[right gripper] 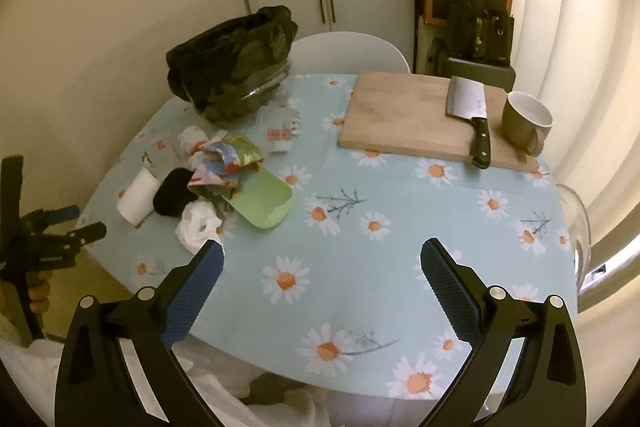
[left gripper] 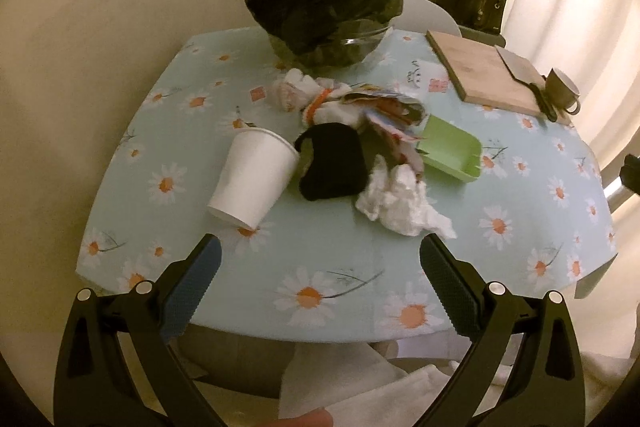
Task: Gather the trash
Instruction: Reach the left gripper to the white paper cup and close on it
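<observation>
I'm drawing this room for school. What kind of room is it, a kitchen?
Probably a kitchen or dining corner in a home. A wooden cutting board with a cleaver and a mug sit on a daisy tablecloth, and a bin lined with a black bag waits for the trash.

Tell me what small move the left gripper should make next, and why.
Probably ease the left gripper forward over the crumpled white tissue. Its jaws stand open and empty just short of it, and the tissue is the nearest trash, with the bag-lined bin behind.
</observation>
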Demonstrator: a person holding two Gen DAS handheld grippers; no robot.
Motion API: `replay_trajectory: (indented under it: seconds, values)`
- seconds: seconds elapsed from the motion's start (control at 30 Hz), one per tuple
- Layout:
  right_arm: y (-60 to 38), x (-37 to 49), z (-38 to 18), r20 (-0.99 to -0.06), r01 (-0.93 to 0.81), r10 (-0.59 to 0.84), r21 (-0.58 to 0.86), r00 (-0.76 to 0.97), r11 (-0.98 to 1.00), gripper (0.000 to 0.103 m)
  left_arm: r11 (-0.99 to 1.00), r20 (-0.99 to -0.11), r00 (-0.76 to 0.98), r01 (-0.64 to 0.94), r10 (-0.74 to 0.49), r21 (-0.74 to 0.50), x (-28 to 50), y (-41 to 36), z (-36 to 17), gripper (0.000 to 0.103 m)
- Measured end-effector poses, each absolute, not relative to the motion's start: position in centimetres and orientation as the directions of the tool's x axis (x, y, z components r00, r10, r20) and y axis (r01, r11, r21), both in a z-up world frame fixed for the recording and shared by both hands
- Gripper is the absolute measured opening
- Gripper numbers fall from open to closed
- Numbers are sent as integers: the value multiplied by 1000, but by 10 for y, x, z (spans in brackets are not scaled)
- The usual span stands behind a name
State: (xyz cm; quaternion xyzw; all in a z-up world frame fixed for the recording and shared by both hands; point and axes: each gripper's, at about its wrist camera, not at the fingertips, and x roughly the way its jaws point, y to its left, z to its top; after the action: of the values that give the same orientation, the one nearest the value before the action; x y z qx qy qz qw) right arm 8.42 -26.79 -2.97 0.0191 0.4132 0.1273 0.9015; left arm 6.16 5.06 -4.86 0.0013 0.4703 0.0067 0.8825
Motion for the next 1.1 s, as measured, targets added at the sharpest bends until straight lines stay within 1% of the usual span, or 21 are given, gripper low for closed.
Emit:
replay_trajectory:
  seconds: [0.2, 0.33, 0.47, 0.57, 0.7, 1.1]
  values:
    - [-247, 107, -35, -760, -211, 263, 169, 595, 963, 94, 999, -851, 524, -37, 40, 24, 79, 79, -60, 97]
    - [-226, 127, -42, -781, -221, 247, 144, 573, 965, 94, 999, -868, 495, -32, 37, 24, 91, 98, -70, 97]
    - [-214, 146, -50, -792, -207, 261, 173, 551, 963, 94, 999, -879, 475, 1, 44, 50, 105, 110, -81, 97]
    - [-204, 162, -56, -805, -188, 277, 207, 525, 960, 94, 999, -895, 446, 27, 20, 35, 118, 121, -95, 97]
    - [-189, 182, -65, -827, -169, 269, 213, 493, 962, 94, 998, -913, 409, 61, 2, 30, 133, 128, -114, 97]
    - [-150, 238, -89, -880, -153, 224, 175, 419, 973, 94, 984, -952, 304, 176, -45, 9, 172, 148, -149, 97]
